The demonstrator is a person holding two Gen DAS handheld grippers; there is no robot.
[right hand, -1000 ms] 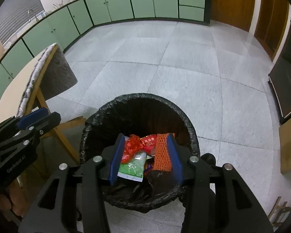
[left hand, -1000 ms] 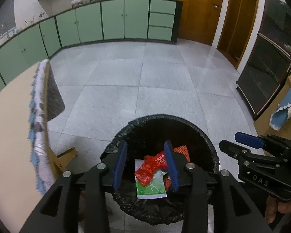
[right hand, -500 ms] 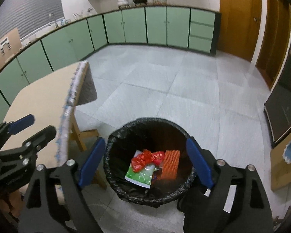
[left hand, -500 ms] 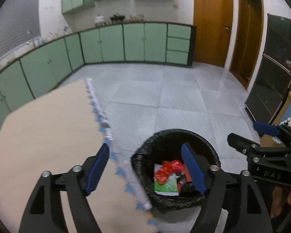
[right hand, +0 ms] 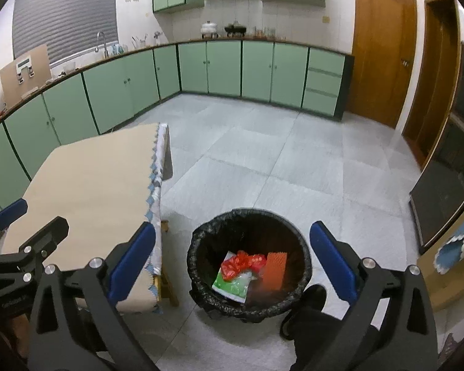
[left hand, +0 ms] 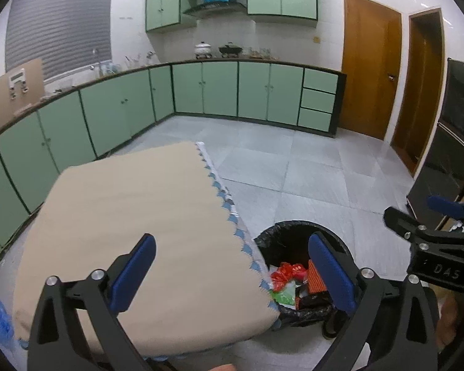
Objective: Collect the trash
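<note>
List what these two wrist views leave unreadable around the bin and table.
- Bin: in the left wrist view the table edge covers its left side.
- Trash under the red wrapper, green packet and orange piece: buried, right wrist view.
- Printing on the wrappers: too small, both views.
- Table's near end: behind the left tool, whose jaws are opening, empty.

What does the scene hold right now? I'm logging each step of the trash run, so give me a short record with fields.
bin: black-lined trash bin on the tiled floor, beside the table
bin contents: red wrapper, green-and-white packet, orange ridged piece
table top: beige cover, nothing on the part in view
left gripper: jaws opening, nothing between them
right gripper: jaws opening, nothing between them, bin seen below
</note>
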